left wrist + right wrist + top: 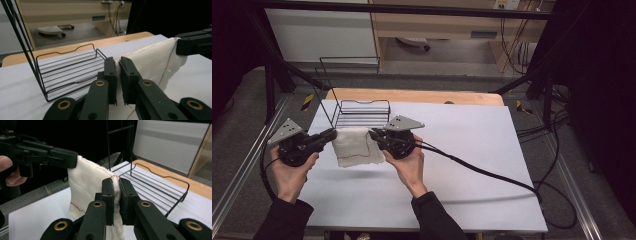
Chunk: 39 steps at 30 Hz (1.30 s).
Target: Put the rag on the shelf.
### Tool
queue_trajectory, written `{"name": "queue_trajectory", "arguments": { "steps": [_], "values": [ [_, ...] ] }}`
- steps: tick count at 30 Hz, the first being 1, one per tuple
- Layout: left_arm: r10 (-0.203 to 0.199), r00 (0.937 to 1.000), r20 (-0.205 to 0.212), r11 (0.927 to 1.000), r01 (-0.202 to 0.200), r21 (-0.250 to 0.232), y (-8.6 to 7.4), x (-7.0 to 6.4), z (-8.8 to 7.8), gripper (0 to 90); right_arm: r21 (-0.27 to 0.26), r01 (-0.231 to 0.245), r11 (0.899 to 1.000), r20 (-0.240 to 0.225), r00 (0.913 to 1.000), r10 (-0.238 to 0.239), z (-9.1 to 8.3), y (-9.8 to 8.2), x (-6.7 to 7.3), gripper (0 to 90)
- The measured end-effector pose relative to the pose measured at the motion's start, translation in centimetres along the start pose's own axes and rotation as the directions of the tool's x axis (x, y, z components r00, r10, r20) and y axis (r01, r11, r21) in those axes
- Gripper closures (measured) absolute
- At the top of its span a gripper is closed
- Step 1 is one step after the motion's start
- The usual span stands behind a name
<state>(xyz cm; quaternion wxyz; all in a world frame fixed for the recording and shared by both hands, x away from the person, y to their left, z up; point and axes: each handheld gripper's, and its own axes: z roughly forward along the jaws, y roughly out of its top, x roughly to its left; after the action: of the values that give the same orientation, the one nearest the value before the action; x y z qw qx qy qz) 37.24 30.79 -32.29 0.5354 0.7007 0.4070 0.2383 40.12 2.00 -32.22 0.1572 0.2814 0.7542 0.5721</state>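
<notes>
A white cloth (354, 145) with a thin red stitched line hangs stretched between my two grippers, lifted above the white table (472, 150). My left gripper (333, 133) is shut on the cloth's top left corner; its own view shows the cloth (150, 60) pinched between its jaws at the gripper (118, 65). My right gripper (373, 134) is shut on the top right corner, and in the right gripper view the cloth (87, 182) is clamped in the gripper (116, 185). The lower edge of the cloth hangs near the table top.
A black wire rack (361, 111) with a tall wire back stands just behind the cloth on the table, also seen as the rack (67, 70) and the rack (160, 187). A black cable (482, 172) trails right from the right gripper. A wooden board edge (412, 95) borders the far side.
</notes>
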Motion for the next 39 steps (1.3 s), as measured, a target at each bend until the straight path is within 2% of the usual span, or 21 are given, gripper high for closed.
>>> {"name": "queue_trajectory", "arguments": {
  "steps": [13, 24, 39],
  "values": [
    [0.004, 0.9999, -0.014, 0.9969, -0.005, -0.079, 1.6, -0.1, -0.3, 83.9, -0.061, 0.031, 0.998, 0.014, 0.9995, -0.03, -0.4, 1.7, 0.0, 83.7],
    [0.003, 0.9999, -0.017, 0.9908, -0.006, -0.135, 2.7, 0.0, -0.4, 83.9, -0.115, 0.032, 0.993, 0.022, 0.9993, -0.03, -0.5, 2.7, -0.3, 83.8],
    [0.005, 0.9996, -0.027, 0.9807, -0.011, -0.195, 4.8, 0.1, -0.6, 84.0, -0.17, 0.05, 0.984, 0.059, 0.9974, -0.04, -0.6, 4.9, -0.4, 84.1]
  ]
}}
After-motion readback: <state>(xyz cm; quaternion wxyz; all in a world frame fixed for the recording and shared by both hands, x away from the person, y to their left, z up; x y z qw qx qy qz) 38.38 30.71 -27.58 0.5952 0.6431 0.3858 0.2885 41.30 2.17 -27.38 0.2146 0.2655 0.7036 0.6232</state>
